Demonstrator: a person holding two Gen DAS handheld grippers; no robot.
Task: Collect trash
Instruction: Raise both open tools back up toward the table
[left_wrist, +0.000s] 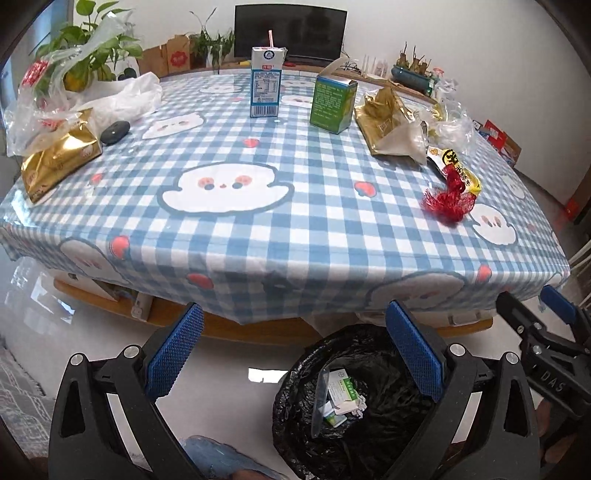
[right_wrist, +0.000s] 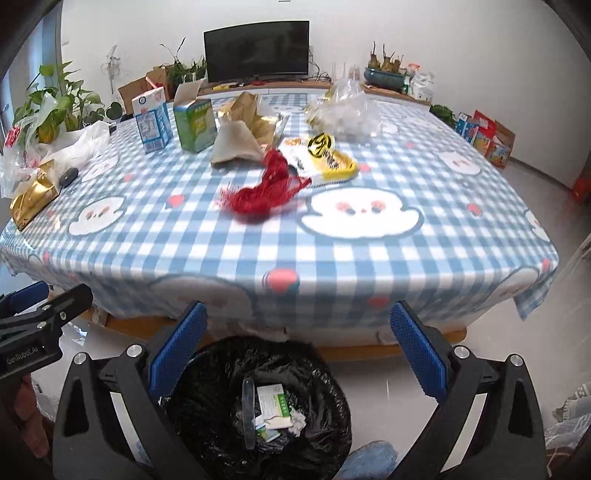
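Both grippers sit low off the near edge of the table (left_wrist: 258, 258), over the floor. Left gripper (left_wrist: 295, 347) jaws spread wide, nothing between the blue pads; right gripper (right_wrist: 299, 343) same, wide apart and empty. Bin with black liner (right_wrist: 207, 406) stands on the floor just below the near table edge, between and under the two grippers. Already in it: a clear plastic strip, a white-green carton (right_wrist: 275, 402) and a crumpled white scrap. Trash left on the checked tablecloth: red mesh netting (right_wrist: 264, 192) near the middle in the right wrist view, touching a yellow snack wrapper (right_wrist: 330, 158) just behind it. Crumpled grey-white paper (right_wrist: 236, 146) leans on a gold foil bag (right_wrist: 255, 110) further back. Green box (left_wrist: 334, 105) with its top flap open stands upright at the far side, milk carton (left_wrist: 266, 83) with a straw upright to its left (the two are apart, not touching). Clear plastic wrap (right_wrist: 349, 110) piled far right. Left edge: second gold bag (left_wrist: 59, 158), a black oval object (left_wrist: 115, 132) beside it, white and clear plastic bags (left_wrist: 122, 96) behind. TV (right_wrist: 256, 51) and potted plants along the far wall.
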